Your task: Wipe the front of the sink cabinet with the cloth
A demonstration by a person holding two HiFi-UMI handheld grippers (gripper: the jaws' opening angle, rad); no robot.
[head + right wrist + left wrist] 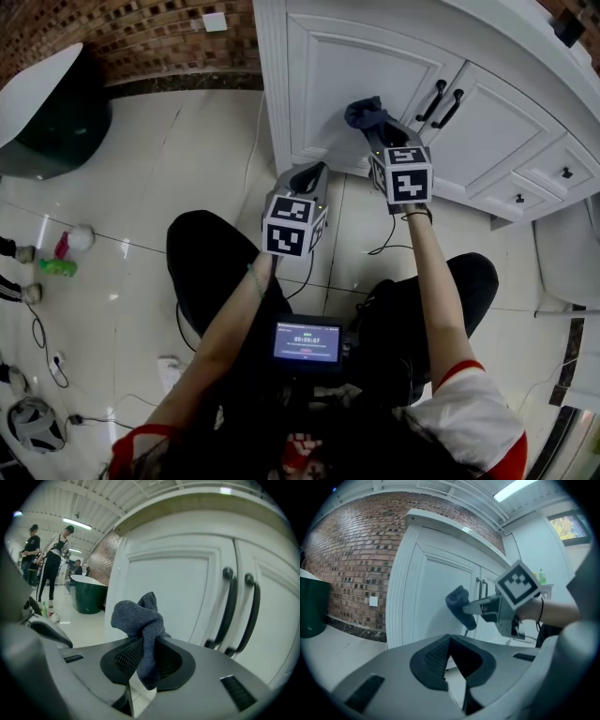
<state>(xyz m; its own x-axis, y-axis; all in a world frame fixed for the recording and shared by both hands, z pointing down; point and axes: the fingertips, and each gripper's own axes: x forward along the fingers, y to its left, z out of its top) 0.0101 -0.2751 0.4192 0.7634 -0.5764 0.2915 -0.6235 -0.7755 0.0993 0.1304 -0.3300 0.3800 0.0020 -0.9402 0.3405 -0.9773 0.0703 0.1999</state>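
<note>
A dark blue cloth (140, 620) is bunched between the jaws of my right gripper (147, 654), which is shut on it. In the head view the cloth (367, 113) sits at the left door of the white sink cabinet (352, 66); whether it touches I cannot tell. The door's two black handles (239, 613) lie just right of the cloth. My left gripper (309, 174) hangs lower and to the left, near the cabinet's bottom corner, shut with nothing between its jaws. From the left gripper view (450, 658) the cloth (460, 605) and the right gripper (506, 603) show against the door.
Drawers with small black knobs (565, 172) sit right of the doors. A dark green tub (52, 112) stands at far left against the brick wall (159, 33). Bottles (58, 266) and cables (42, 337) lie on the tiled floor. People (56, 559) stand far off.
</note>
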